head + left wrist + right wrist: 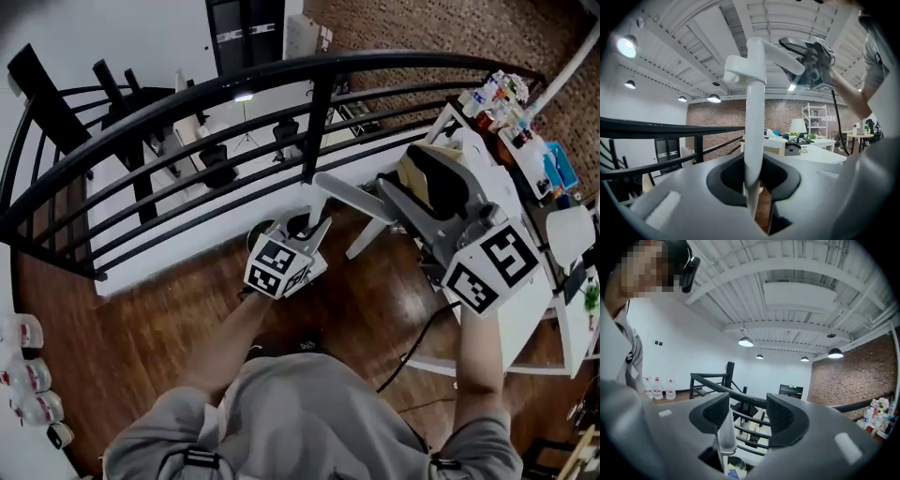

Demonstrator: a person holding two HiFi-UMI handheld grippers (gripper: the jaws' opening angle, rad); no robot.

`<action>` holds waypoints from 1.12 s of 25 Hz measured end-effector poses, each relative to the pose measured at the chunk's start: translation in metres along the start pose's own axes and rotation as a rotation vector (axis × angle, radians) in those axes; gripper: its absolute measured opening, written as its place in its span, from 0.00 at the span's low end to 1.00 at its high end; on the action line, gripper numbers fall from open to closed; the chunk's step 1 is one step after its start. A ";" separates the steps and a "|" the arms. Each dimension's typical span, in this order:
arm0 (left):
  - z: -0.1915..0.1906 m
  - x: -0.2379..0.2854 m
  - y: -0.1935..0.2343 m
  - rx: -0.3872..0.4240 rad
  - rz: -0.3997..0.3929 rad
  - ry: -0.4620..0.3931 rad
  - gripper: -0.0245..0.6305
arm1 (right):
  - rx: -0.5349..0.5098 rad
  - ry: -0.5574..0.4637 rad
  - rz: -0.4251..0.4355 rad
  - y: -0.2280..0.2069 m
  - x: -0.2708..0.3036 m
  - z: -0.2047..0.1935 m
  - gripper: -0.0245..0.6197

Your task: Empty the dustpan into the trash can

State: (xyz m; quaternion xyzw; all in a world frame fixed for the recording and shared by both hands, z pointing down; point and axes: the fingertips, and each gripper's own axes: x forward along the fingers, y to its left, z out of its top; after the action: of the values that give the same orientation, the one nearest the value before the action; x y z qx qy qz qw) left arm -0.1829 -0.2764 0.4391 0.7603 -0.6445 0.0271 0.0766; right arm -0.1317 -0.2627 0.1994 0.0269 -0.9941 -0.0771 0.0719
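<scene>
While its forearm stretches forward, the left gripper clamps a handle.

We're looking out over a loft office (workshop-ish): black railing curving ahead of the left gripper, brick wall and cluttered white desks sitting beyond it.

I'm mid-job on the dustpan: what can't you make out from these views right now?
Trash can: only a sliver at the right gripper view's bottom edge, cut off by the gripper's body.
Dustpan's tray: no view shows it clearly.
Right gripper: thin grey strip lies against one jaw; clamped or not, unclear.
White pole in the left gripper: lower end hidden below the jaws.
</scene>
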 end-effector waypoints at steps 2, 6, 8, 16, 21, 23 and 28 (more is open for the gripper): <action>0.010 -0.003 0.031 -0.050 0.037 -0.022 0.12 | 0.014 -0.023 -0.008 -0.007 0.010 -0.001 0.40; 0.017 -0.023 0.099 -0.189 0.098 -0.085 0.13 | 0.047 0.002 0.011 -0.005 0.046 -0.023 0.40; 0.022 -0.032 0.135 -0.247 0.124 -0.115 0.14 | 0.056 0.009 0.002 -0.009 0.067 -0.025 0.40; 0.022 -0.069 0.256 -0.394 0.188 -0.152 0.11 | 0.107 0.032 -0.025 -0.010 0.168 -0.013 0.40; 0.003 -0.096 0.319 -0.466 0.262 -0.140 0.07 | 0.122 0.053 -0.006 0.007 0.217 -0.016 0.40; -0.005 -0.107 0.342 -0.498 0.295 -0.142 0.07 | 0.128 0.059 0.000 0.013 0.233 -0.017 0.40; -0.021 -0.127 0.380 -0.553 0.342 -0.145 0.07 | 0.135 0.077 0.010 0.022 0.262 -0.022 0.40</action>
State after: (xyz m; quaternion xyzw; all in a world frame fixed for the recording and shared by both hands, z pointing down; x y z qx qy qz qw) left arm -0.5769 -0.2093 0.4729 0.5915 -0.7494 -0.1906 0.2283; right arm -0.3881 -0.2615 0.2609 0.0297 -0.9936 -0.0083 0.1085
